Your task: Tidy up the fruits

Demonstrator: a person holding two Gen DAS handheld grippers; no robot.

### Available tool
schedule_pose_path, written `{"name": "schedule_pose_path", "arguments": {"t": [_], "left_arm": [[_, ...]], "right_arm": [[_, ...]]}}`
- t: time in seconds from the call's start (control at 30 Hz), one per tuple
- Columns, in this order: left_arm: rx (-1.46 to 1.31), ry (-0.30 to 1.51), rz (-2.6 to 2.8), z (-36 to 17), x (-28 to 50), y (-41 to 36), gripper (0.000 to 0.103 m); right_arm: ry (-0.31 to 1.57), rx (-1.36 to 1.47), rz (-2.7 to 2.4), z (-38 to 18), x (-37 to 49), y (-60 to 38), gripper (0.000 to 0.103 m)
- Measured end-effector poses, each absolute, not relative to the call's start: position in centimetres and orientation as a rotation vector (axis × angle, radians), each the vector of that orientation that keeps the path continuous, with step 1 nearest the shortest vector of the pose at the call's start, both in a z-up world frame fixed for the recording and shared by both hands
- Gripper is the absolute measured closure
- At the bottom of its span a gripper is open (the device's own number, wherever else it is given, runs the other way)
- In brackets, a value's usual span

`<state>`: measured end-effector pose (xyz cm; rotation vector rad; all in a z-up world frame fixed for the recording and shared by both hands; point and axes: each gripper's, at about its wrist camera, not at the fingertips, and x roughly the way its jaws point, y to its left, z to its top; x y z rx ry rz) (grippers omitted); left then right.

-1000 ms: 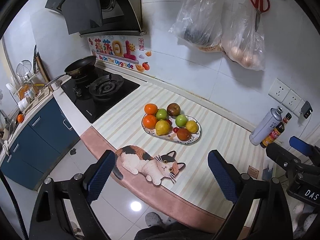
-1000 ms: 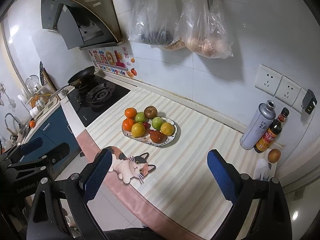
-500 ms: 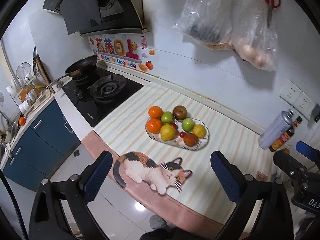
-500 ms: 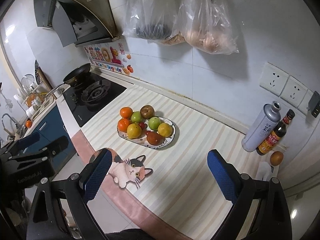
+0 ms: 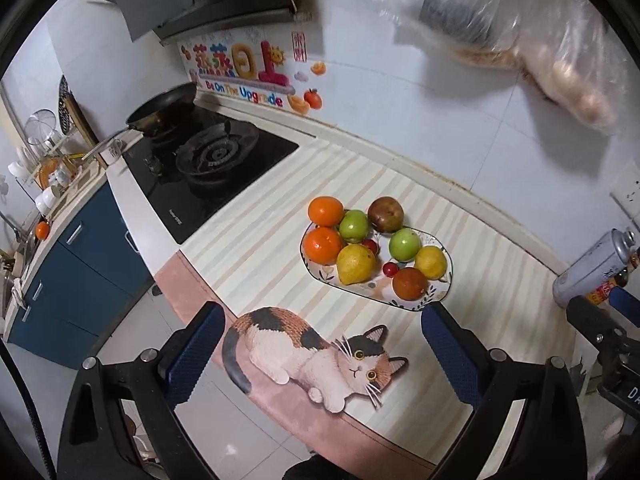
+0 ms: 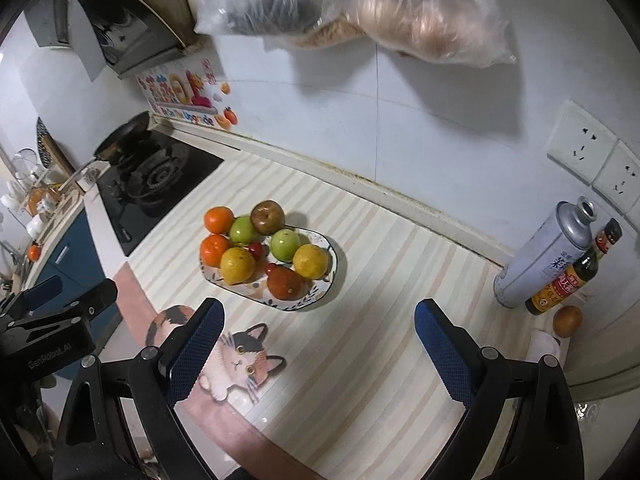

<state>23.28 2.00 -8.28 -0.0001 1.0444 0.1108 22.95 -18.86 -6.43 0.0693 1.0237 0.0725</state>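
Note:
An oval patterned plate [image 5: 434, 300] [image 6: 320, 292] on the striped counter holds two oranges [image 5: 322, 245] [image 6: 215, 249], two green apples [image 5: 405, 245] [image 6: 285, 245], two lemons [image 5: 355, 263] [image 6: 237, 265], a brown fruit [image 5: 385, 214] [image 6: 267, 217], a red-orange fruit [image 5: 409, 283] [image 6: 284, 283] and small cherries [image 5: 389, 268]. My left gripper [image 5: 320, 354] is open and empty, above the counter's near edge, short of the plate. My right gripper [image 6: 318, 344] is open and empty, near side of the plate.
A gas stove [image 5: 212, 172] with a black pan [image 5: 164, 104] lies left. A spray can [image 6: 544, 254], sauce bottle [image 6: 568, 280] and an egg [image 6: 567, 320] stand at the right wall. Plastic bags [image 6: 360, 8] hang above. A cat picture [image 5: 312, 354] marks the counter's front edge.
Both grippers have moved forward toward the counter and the plate, which now looks larger and nearer. Both stay open and empty.

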Motion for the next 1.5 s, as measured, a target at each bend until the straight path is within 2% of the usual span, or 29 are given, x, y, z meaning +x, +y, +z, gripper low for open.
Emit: {"name": "schedule_pose_path", "arguments": {"t": [0.43, 1.5], "left_arm": [[0.003, 1.079, 0.127, -10.9, 25.9, 2.7, 0.002], [0.003, 1.047, 0.130, -9.6, 24.7, 2.8, 0.002]], "right_arm": [[1.088, 0.062, 0.065, -10.5, 26.0, -17.7, 0.005], [1.078, 0.046, 0.082, -9.5, 24.9, -17.2, 0.005]]}}
